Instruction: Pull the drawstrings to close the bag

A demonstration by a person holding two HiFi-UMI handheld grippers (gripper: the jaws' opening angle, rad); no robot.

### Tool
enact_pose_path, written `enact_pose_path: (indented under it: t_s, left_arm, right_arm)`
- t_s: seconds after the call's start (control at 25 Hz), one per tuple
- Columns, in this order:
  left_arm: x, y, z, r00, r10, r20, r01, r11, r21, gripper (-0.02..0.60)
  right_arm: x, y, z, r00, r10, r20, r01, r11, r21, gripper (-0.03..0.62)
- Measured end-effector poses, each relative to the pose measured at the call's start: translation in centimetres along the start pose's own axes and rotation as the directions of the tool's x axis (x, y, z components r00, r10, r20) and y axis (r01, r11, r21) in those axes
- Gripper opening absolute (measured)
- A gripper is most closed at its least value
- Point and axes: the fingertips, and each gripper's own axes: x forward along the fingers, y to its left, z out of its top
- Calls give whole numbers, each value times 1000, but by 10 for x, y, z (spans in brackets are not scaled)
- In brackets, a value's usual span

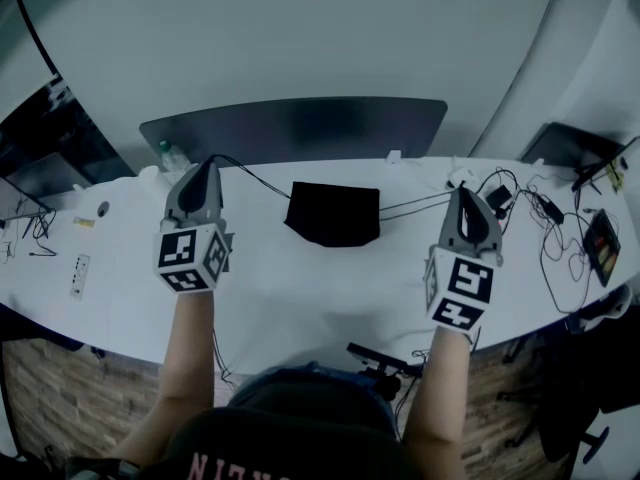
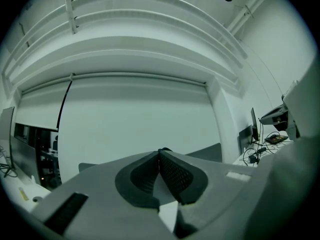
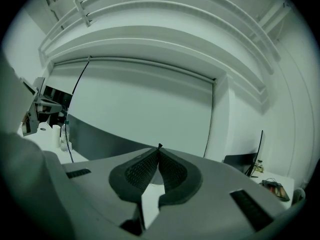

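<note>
A black drawstring bag (image 1: 335, 213) lies flat on the white table (image 1: 300, 298), midway between my two grippers. A thin dark drawstring (image 1: 255, 178) runs from the bag's left side up to my left gripper (image 1: 210, 161), which is shut on its end. A paired drawstring (image 1: 415, 204) leads from the bag's right side to my right gripper (image 1: 459, 191), also shut on it. In the left gripper view the left gripper (image 2: 160, 152) has its pads pressed together, with a dark bit of cord at the tip. The right gripper view shows the right gripper (image 3: 159, 149) in the same state.
A dark divider panel (image 1: 300, 126) stands along the table's far edge. Loose cables and chargers (image 1: 545, 218) lie at the right, with a flat device (image 1: 603, 243) beyond them. A bottle (image 1: 172, 155) stands behind the left gripper. Small items lie at the far left (image 1: 80, 273).
</note>
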Motion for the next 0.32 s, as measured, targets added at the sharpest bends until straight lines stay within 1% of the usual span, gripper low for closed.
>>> enact_pose_path:
  t_s: [0.32]
  left_arm:
    - [-2, 2, 3, 1000, 5, 15, -5, 1000, 13, 0]
  right_arm:
    - [-1, 4, 8, 1000, 3, 22, -3, 1000, -17, 3]
